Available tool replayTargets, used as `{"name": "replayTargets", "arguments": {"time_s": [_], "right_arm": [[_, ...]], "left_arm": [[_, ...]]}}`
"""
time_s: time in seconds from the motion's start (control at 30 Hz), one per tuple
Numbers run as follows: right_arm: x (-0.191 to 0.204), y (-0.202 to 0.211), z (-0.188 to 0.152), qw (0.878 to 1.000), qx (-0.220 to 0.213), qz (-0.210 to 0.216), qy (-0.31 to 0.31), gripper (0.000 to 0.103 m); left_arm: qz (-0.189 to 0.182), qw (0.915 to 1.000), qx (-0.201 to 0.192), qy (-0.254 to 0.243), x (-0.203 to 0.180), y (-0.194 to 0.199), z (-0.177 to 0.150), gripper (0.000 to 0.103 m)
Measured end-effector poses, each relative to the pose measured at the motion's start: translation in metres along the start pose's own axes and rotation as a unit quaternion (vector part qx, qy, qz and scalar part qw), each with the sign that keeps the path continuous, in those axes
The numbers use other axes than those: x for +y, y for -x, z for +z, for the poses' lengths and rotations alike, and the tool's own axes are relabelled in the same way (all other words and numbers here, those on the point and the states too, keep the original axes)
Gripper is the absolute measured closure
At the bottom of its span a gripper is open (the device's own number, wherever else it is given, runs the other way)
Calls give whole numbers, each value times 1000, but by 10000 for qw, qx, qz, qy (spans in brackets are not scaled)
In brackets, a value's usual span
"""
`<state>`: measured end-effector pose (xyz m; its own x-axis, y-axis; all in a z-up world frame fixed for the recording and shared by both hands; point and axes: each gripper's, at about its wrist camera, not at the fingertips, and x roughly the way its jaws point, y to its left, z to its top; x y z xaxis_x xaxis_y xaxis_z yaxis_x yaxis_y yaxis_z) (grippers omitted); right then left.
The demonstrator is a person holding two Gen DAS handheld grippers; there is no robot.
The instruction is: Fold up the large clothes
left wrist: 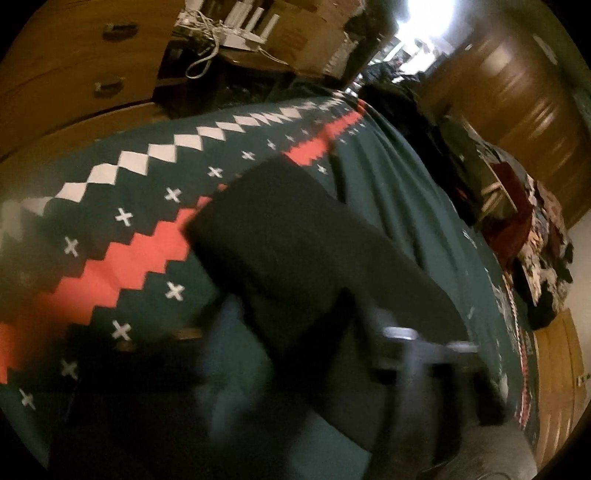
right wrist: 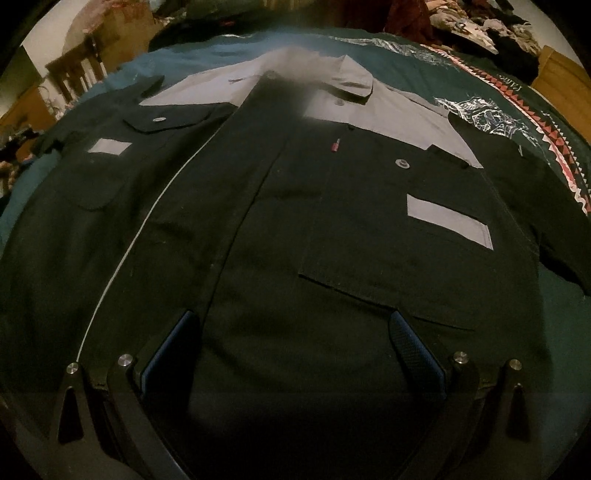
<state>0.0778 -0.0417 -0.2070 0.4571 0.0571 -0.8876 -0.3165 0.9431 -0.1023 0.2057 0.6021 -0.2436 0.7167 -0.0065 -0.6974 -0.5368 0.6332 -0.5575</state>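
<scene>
A large black shirt point(right wrist: 295, 229) with a grey collar and yoke point(right wrist: 332, 85) and grey pocket patches lies spread face up on a teal bedspread point(right wrist: 406, 62). My right gripper point(right wrist: 291, 325) is open just above the shirt's lower hem, one finger point(right wrist: 173, 350) on each side of the middle. In the left wrist view a black sleeve or side of the shirt point(left wrist: 295, 251) lies across the bedspread point(left wrist: 388, 177). My left gripper is motion-blurred at the bottom; dark cloth covers where its fingers are, and I cannot tell how the jaws stand.
The bedspread has a red and white zigzag border point(left wrist: 110, 269). A wooden dresser point(left wrist: 74, 66) stands beyond the bed, with cables and white items point(left wrist: 236, 26) beside it. A pile of mixed clothes point(left wrist: 535, 240) lies at the bed's edge. A wooden door point(left wrist: 517, 96) is behind.
</scene>
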Motion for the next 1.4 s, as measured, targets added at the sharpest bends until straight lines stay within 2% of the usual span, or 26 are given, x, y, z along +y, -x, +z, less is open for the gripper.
{"name": "replayTargets", "arguments": {"time_s": [0.1, 0.2, 0.27, 0.37, 0.47, 0.5, 0.57, 0.63, 0.7, 0.73, 0.77, 0.83, 0.87, 0.9, 0.97, 1.0, 1.07, 1.1, 1.2, 1.3, 1.4], "right_arm": [[1, -1, 1, 10000, 7, -20, -4, 0], [-1, -2, 1, 10000, 44, 19, 5, 0], [-1, -1, 3, 9999, 79, 58, 43, 0], [-4, 3, 5, 9999, 63, 124, -18, 0], [-16, 13, 8, 9983, 5, 449, -365, 0], [-23, 18, 10, 9966, -35, 619, -545, 0], [-36, 28, 13, 9923, -135, 876, -860, 0], [-50, 40, 17, 9887, -341, 994, -1069, 0], [-62, 51, 21, 9859, -561, 1071, -1159, 0], [-68, 55, 23, 9846, -657, 1075, -1212, 0], [-73, 58, 24, 9833, -702, 1104, -1262, 0], [-89, 58, 26, 9787, -758, 1220, -1464, 0], [-98, 57, 28, 9755, -774, 1309, -1590, 0], [-104, 56, 29, 9730, -789, 1397, -1656, 0], [-118, 50, 37, 9689, -818, 1572, -1728, 0], [-121, 46, 41, 9673, -826, 1672, -1719, 0], [-126, 34, 57, 9610, -819, 2014, -1708, 2], [-128, 22, 73, 9549, -783, 2263, -1755, 7], [-125, -11, 103, 9384, -635, 2845, -1856, 16], [-113, -51, 139, 9367, -337, 2964, -1832, 27], [-102, -80, 163, 9407, -167, 2894, -1762, 30]], "left_arm": [[-79, 9996, -202, -153, -8, 7, 0, 87], [-81, 9966, -584, -568, -33, 30, -2, 89], [-216, 9920, -906, -852, -61, 56, -5, 89], [-477, 9795, -1203, -1545, -120, 95, -23, 90], [-1153, 9561, -1258, -2383, -203, 144, -68, 91], [-1575, 9450, -1191, -2607, -235, 161, -92, 91], [-2186, 9257, -988, -2924, -285, 186, -135, 91], [-2947, 9050, -581, -3012, -335, 198, -186, 89], [-3414, 8850, -92, -3165, -377, 192, -243, 73], [-3521, 8818, 189, -3131, -387, 185, -262, 55], [-3592, 8809, 465, -3046, -393, 177, -280, 48], [-3724, 8758, 980, -2910, -392, 165, -309, 48], [-3739, 8750, 1052, -2889, -385, 166, -316, 47], [-3686, 8773, 1041, -2891, -371, 170, -320, 46], [-3514, 8878, 972, -2808, -347, 173, -317, 38], [-3348, 8960, 881, -2781, -332, 173, -313, 34], [-2856, 9180, 764, -2641, -300, 170, -302, 33], [-2611, 9320, 783, -2388, -274, 165, -293, 33], [-2170, 9569, 706, -1796, -224, 160, -281, 33], [-1987, 9658, 669, -1526, -196, 161, -285, 33], [-1922, 9694, 665, -1376, -183, 158, -292, 33]]}}
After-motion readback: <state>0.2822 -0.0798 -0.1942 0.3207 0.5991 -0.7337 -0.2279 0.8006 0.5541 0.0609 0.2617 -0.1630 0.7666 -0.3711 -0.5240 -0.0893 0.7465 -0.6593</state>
